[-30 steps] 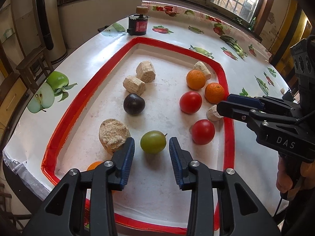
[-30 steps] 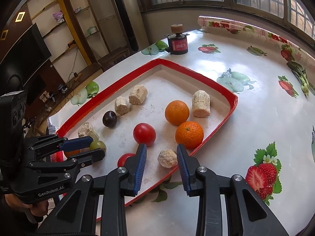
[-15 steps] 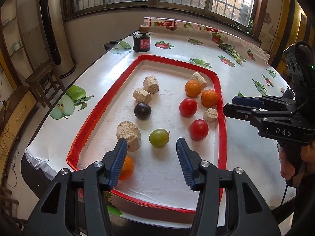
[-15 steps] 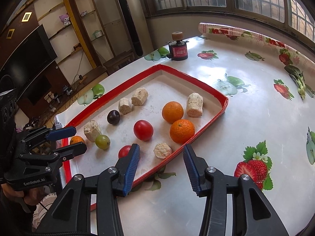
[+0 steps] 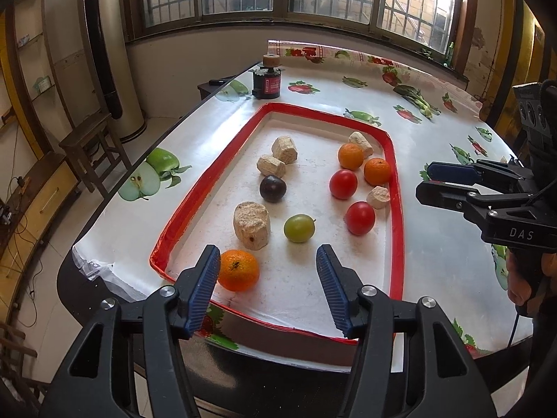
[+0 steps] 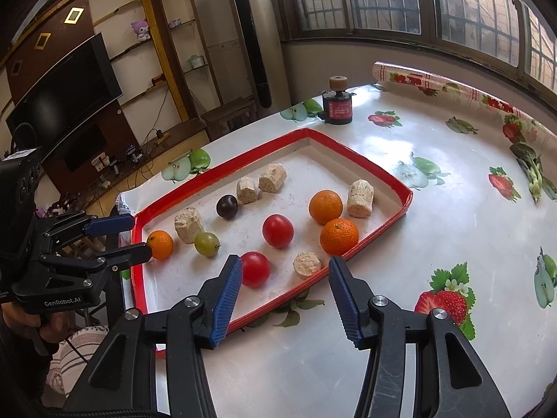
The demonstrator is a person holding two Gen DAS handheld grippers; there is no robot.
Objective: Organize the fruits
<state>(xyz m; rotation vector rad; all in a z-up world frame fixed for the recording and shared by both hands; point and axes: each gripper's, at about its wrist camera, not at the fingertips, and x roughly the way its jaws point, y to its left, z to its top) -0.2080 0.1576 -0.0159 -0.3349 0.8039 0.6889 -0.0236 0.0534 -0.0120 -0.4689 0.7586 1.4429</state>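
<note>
On the fruit-patterned tablecloth sits a red-rimmed tray (image 5: 395,188) holding loose fruit and pale rough chunks. My left gripper (image 5: 268,285) hangs above the tray's near edge, jaws apart and opening, nothing between them. My right gripper (image 6: 283,291) hovers at the tray's right rim, jaws also opening and empty. The risk, I judge: round fruit rolls, so a pad nudging one could send it into its neighbours or against the rim. A near orange (image 5: 238,270) lies just beside my left gripper's left pad; a green fruit (image 5: 299,228) sits beyond the gap. A red tomato (image 6: 255,269) and a pale chunk (image 6: 306,264) lie just ahead of my right gripper.
</note>
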